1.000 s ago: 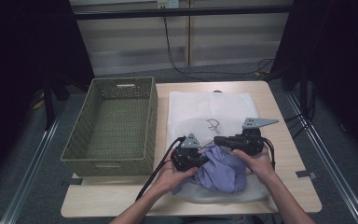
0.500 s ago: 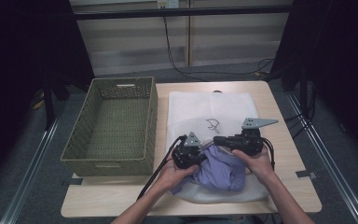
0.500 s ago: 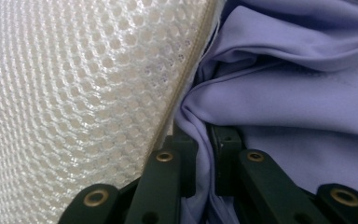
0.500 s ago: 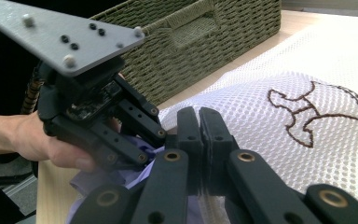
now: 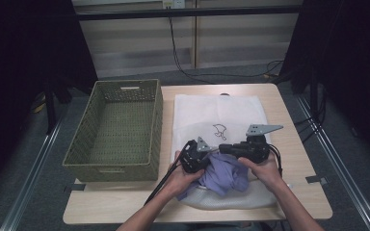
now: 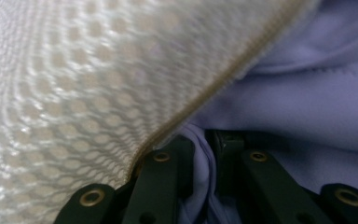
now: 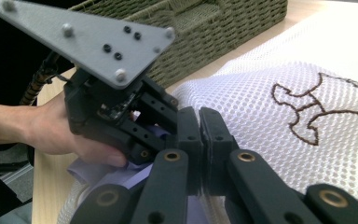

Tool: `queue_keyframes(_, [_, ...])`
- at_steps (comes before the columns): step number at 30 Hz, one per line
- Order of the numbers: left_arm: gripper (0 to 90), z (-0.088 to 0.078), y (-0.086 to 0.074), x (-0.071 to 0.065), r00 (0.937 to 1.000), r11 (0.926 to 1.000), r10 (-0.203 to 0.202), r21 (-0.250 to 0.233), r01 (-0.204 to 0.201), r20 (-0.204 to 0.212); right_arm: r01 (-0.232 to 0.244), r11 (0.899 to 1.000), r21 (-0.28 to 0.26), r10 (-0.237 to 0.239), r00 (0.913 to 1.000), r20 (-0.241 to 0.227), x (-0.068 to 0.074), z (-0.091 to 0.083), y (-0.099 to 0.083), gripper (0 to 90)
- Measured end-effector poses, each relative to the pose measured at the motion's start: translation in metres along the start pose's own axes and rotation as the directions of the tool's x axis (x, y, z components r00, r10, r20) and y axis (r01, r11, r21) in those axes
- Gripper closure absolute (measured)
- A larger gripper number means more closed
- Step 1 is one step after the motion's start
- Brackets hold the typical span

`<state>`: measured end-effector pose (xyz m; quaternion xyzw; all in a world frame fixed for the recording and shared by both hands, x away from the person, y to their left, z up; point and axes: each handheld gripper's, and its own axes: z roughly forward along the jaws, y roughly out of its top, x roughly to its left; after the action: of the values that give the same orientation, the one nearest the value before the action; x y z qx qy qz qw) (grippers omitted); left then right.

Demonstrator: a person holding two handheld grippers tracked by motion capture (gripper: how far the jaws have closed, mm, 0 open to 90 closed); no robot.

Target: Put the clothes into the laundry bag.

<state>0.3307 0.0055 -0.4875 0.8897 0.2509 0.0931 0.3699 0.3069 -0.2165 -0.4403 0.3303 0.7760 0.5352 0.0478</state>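
A white mesh laundry bag point(image 5: 221, 115) with a dark embroidered mark lies on the table. A lilac garment point(image 5: 224, 173) is bunched at its near end, partly under the mesh. My left gripper point(image 5: 210, 157) is shut on a fold of the lilac garment point(image 6: 307, 93), right beside the bag's seamed edge point(image 6: 200, 98). My right gripper point(image 5: 221, 148) points left toward the other one. In the right gripper view its jaws point(image 7: 199, 114) are pressed together at the rim of the mesh bag point(image 7: 270, 121), pinching it as far as I can tell.
A woven olive basket point(image 5: 118, 125) stands empty on the left half of the wooden table point(image 5: 298, 159), close to the bag. Black cables trail from both grippers toward the near edge. Dark curtains flank the table.
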Motion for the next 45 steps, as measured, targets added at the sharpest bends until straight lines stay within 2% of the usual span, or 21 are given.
queue_keyframes(1, [81.6, 0.001, -0.001, 0.0, 0.9999, 0.9999, 0.011, -0.001, -0.011, -0.004, 0.0, 1.0, 0.004, 0.0, 1.0, 0.001, 0.0, 0.0, 0.0, 88.3])
queue_keyframes(4, [81.2, 0.003, -0.003, 0.001, 1.0, 0.9999, -0.002, -0.014, 0.002, -0.005, -0.003, 1.0, 0.009, 0.003, 1.0, -0.003, 0.0, 0.002, -0.002, 88.4])
queue_keyframes(8, [74.0, 0.004, -0.006, 0.004, 0.9984, 0.9978, -0.057, -0.034, 0.057, 0.006, -0.007, 1.0, 0.021, 0.007, 1.0, -0.007, -0.001, 0.005, -0.004, 88.3])
queue_keyframes(10, [70.7, 0.001, -0.006, 0.007, 0.9962, 0.996, -0.079, -0.039, 0.081, 0.037, -0.01, 1.0, 0.026, 0.01, 0.9999, -0.009, -0.002, 0.007, -0.006, 88.3])
queue_keyframes(11, [67.6, 0.001, -0.007, 0.008, 0.9947, 0.9943, -0.086, -0.058, 0.089, 0.056, -0.011, 1.0, 0.027, 0.012, 0.9999, -0.01, -0.002, 0.007, -0.006, 88.3])
queue_keyframes(13, [61.9, -0.004, -0.007, 0.007, 0.9941, 0.9942, -0.088, -0.056, 0.091, 0.063, -0.011, 1.0, 0.024, 0.011, 0.9999, -0.012, -0.003, 0.007, -0.006, 88.3])
queue_keyframes(16, [50.6, -0.016, -0.006, 0.004, 0.9923, 0.9926, -0.091, -0.073, 0.097, 0.084, -0.014, 1.0, 0.018, 0.014, 0.9998, -0.013, -0.004, 0.005, -0.006, 88.1])
queue_keyframes(18, [45.2, -0.024, -0.006, 0.004, 0.9933, 0.9934, -0.074, -0.081, 0.081, 0.089, -0.019, 1.0, 0.012, 0.019, 0.9998, -0.009, -0.004, 0.004, -0.006, 88.0])
queue_keyframes(19, [43.3, -0.03, -0.007, 0.004, 0.9925, 0.991, -0.081, -0.099, 0.09, 0.092, -0.019, 1.0, 0.011, 0.019, 0.9998, -0.008, -0.004, 0.003, -0.006, 88.0])
queue_keyframes(22, [40.4, -0.043, -0.008, 0.006, 0.9914, 0.9877, -0.082, -0.124, 0.094, 0.102, -0.021, 1.0, 0.009, 0.021, 0.9997, -0.009, -0.005, 0.003, -0.006, 87.8])
queue_keyframes(27, [35.0, -0.067, -0.013, 0.007, 0.9943, 0.9842, -0.069, -0.157, 0.081, 0.082, -0.023, 1.0, 0.008, 0.023, 0.9997, -0.01, -0.006, 0.003, -0.007, 87.5])
queue_keyframes(28, [33.4, -0.073, -0.015, 0.007, 0.9932, 0.982, -0.074, -0.167, 0.088, 0.09, -0.026, 1.0, 0.007, 0.026, 0.9996, -0.011, -0.006, 0.003, -0.007, 87.4])
queue_keyframes(31, [32.6, -0.085, -0.02, 0.005, 0.9915, 0.9774, -0.08, -0.187, 0.099, 0.102, -0.03, 1.0, 0.003, 0.03, 0.9995, -0.011, -0.006, 0.002, -0.007, 86.9])
queue_keyframes(32, [35.7, -0.09, -0.022, 0.003, 0.9918, 0.9781, -0.07, -0.188, 0.09, 0.106, -0.032, 0.999, 0.003, 0.032, 0.9994, -0.01, -0.006, 0.002, -0.007, 86.7])
queue_keyframes(33, [41.5, -0.096, -0.025, -0.002, 0.9911, 0.975, -0.043, -0.211, 0.069, 0.126, -0.033, 0.999, 0.003, 0.033, 0.9994, -0.011, -0.006, 0.002, -0.007, 86.4])
queue_keyframes(36, [55.0, -0.106, -0.029, -0.015, 0.9843, 0.9742, 0.007, -0.223, 0.033, 0.177, -0.037, 0.999, 0.001, 0.037, 0.9992, -0.012, -0.007, 0.002, -0.007, 85.2])
queue_keyframes(37, [55.9, -0.107, -0.03, -0.02, 0.9819, 0.975, 0.021, -0.221, 0.021, 0.188, -0.04, 0.999, 0.001, 0.04, 0.9991, -0.012, -0.007, 0.002, -0.008, 84.9])
queue_keyframes(38, [55.5, -0.108, -0.031, -0.024, 0.9809, 0.9793, 0.03, -0.202, 0.01, 0.192, -0.041, 0.999, 0.001, 0.041, 0.9991, -0.013, -0.007, 0.002, -0.008, 84.3])
queue_keyframes(42, [56.3, -0.099, -0.04, -0.04, 0.9644, 0.9828, 0.068, -0.183, -0.02, 0.256, -0.044, 0.999, -0.004, 0.044, 0.999, -0.011, -0.007, 0.001, -0.008, 82.1])
queue_keyframes(44, [62.7, -0.094, -0.045, -0.047, 0.95, 0.9866, 0.096, -0.155, -0.051, 0.297, -0.047, 0.999, -0.006, 0.047, 0.9988, -0.01, -0.007, 0.001, -0.008, 80.7])
queue_keyframes(45, [67.4, -0.091, -0.047, -0.05, 0.9394, 0.9863, 0.123, -0.144, -0.08, 0.32, -0.046, 0.999, -0.006, 0.046, 0.9989, -0.009, -0.007, 0.001, -0.008, 80.6])
